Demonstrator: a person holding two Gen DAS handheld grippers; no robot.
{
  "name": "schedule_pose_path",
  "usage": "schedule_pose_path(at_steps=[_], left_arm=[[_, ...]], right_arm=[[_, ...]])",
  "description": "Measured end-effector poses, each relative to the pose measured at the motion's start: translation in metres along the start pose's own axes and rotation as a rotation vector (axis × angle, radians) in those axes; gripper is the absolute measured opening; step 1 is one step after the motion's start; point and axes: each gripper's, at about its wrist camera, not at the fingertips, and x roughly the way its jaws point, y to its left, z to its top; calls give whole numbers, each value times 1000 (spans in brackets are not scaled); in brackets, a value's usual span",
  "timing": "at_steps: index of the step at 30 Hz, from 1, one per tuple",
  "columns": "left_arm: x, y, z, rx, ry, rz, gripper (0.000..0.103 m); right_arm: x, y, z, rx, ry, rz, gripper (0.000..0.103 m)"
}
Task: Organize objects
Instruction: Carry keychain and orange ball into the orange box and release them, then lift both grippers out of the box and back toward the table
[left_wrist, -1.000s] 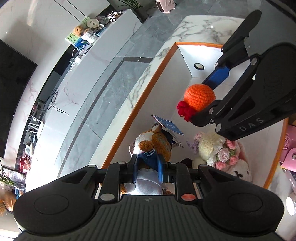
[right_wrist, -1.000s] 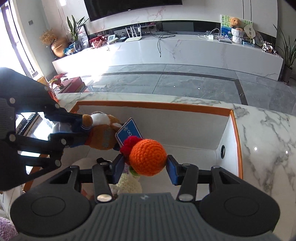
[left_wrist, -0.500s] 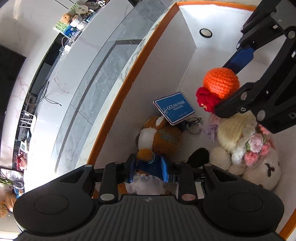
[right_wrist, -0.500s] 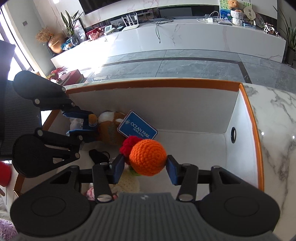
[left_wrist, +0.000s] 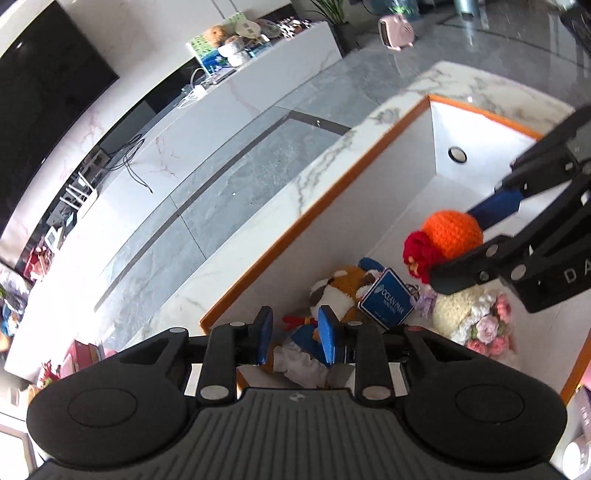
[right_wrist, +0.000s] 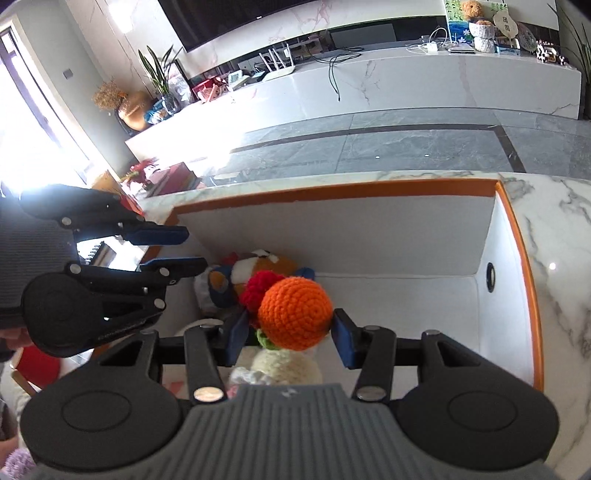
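Observation:
My right gripper (right_wrist: 288, 332) is shut on an orange crocheted ball with a red tuft (right_wrist: 293, 314) and holds it over the white, orange-rimmed box (right_wrist: 406, 236); it also shows in the left wrist view (left_wrist: 452, 230). My left gripper (left_wrist: 295, 338) is open and empty, raised above the box's left end. Below it the brown and white plush toy (left_wrist: 340, 290) with a blue tag (left_wrist: 386, 299) lies in the box, released. It also shows in the right wrist view (right_wrist: 258, 269), beside the left gripper (right_wrist: 181, 251).
A cream crocheted toy with pink flowers (left_wrist: 476, 314) lies in the box under the right gripper. The box sits in a marble counter (left_wrist: 332, 162). Its right half has a bare white floor (right_wrist: 406, 306). A grey tiled floor and a long white TV bench (right_wrist: 369, 85) lie beyond.
My left gripper has opened, let go of the plush toy in the box and lifted up and back. The right gripper still holds the orange ball over the box.

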Motion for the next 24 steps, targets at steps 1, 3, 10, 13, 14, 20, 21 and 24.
schedule_pose_path(at_steps=[1,3,10,13,14,20,21,24], left_arm=[[-5,7,0,-45,-9,-6,33],[-14,19,0,-124,-17,-20,33],[-26,53,-11,-304,-10,-14,33],[-31,67,-22,-376,-12,13,33],[-32,71,-26,-401,-15,12,33],[-36,89,-47,-498,-11,-5,32],[-37,89,-49,-501,-15,-3,32],[-39,90,-54,-509,-18,-12,32]], right_arm=[[-1,1,2,16,3,26,51],[0,5,4,46,17,68,51],[29,37,13,64,75,102,51],[47,52,15,70,113,114,51],[51,57,16,69,121,115,51],[71,75,11,35,155,105,52],[74,76,11,36,163,101,53],[79,76,10,66,174,94,53]])
